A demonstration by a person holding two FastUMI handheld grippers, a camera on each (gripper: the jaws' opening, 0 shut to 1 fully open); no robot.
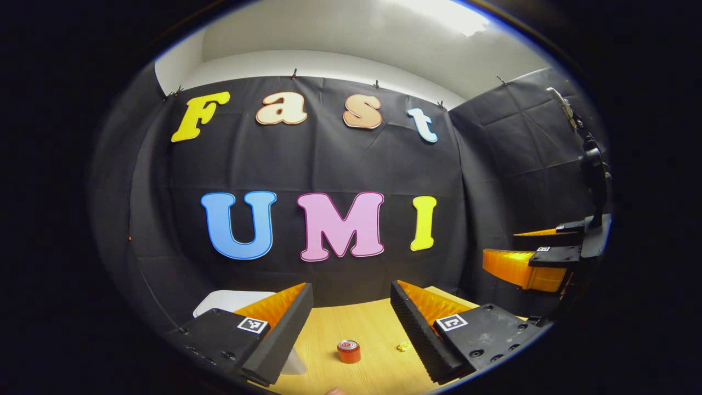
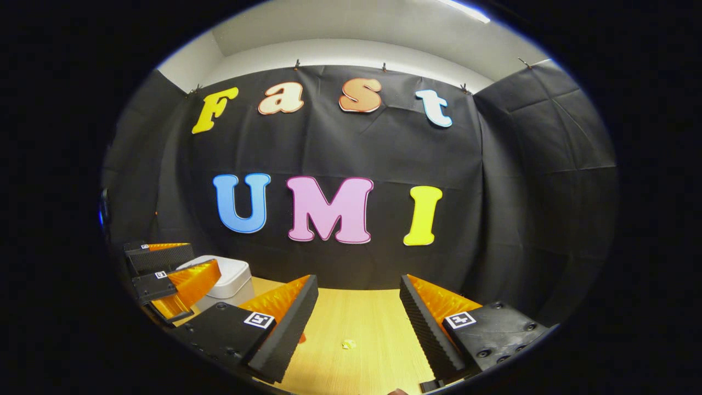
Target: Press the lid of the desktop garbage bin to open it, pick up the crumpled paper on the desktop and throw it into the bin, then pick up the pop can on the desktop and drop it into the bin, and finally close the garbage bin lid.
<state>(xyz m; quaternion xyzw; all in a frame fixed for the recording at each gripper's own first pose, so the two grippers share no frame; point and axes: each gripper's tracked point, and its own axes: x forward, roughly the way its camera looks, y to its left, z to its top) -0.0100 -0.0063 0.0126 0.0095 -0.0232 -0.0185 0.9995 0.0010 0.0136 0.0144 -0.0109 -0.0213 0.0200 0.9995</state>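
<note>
Left gripper view: you are holding both grippers, left gripper (image 1: 351,329) and right gripper (image 2: 359,323), spread apart above the tabletop (image 1: 378,329), with pop can (image 1: 348,351) and crumpled paper (image 1: 403,346) lying between the fingers.

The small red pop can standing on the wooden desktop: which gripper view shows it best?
The left gripper view: the small red pop can stands upright in full sight between that gripper's open fingers. In the right gripper view, a finger hides nearly all of it, leaving a red sliver at the finger's edge.
</note>
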